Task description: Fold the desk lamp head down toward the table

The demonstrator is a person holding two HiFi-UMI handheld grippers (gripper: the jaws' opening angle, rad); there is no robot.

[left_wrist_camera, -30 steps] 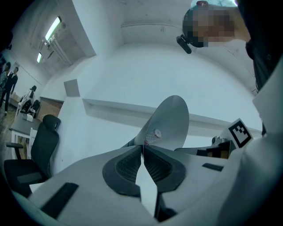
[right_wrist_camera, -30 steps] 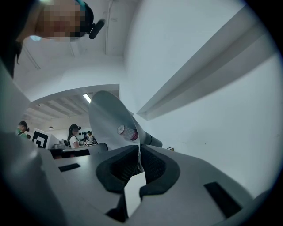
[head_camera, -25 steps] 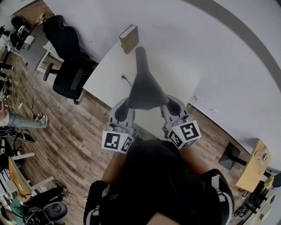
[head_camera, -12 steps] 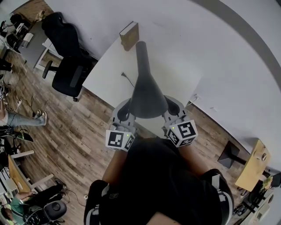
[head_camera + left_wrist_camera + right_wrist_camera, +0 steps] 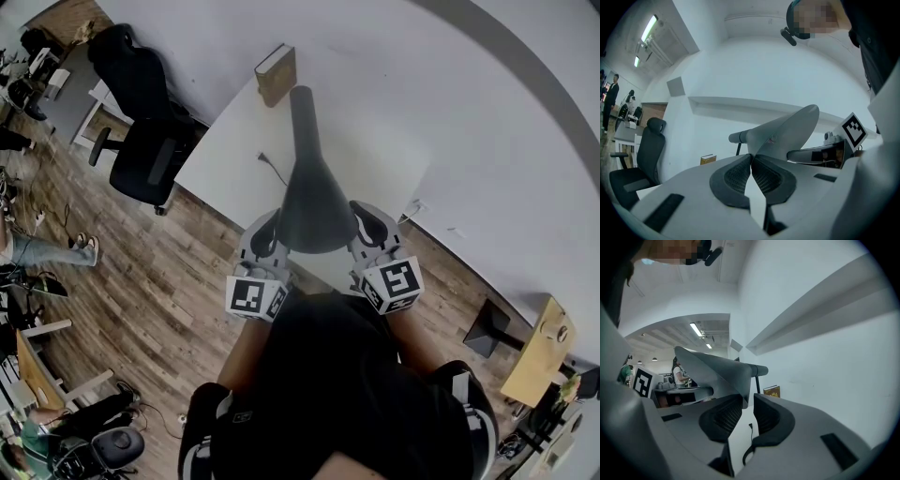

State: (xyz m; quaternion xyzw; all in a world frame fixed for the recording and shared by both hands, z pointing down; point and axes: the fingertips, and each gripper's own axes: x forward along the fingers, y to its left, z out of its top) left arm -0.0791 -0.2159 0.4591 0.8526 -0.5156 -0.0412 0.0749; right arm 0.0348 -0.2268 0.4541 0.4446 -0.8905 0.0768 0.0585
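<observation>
Lamp head [image 5: 314, 202], judged light, rigid and thin-rimmed, is hanging above the tabletop [image 5: 225, 159]. Left gripper [image 5: 272, 228] jaws are pinching its rim at 8 o'clock; right gripper [image 5: 362, 221] jaws are opening, rim between, at 4 o'clock.

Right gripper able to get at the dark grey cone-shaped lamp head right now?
Likely yes: the dark grey lamp head has its rim between the right gripper's opening fingers; nothing blocks it.
</observation>
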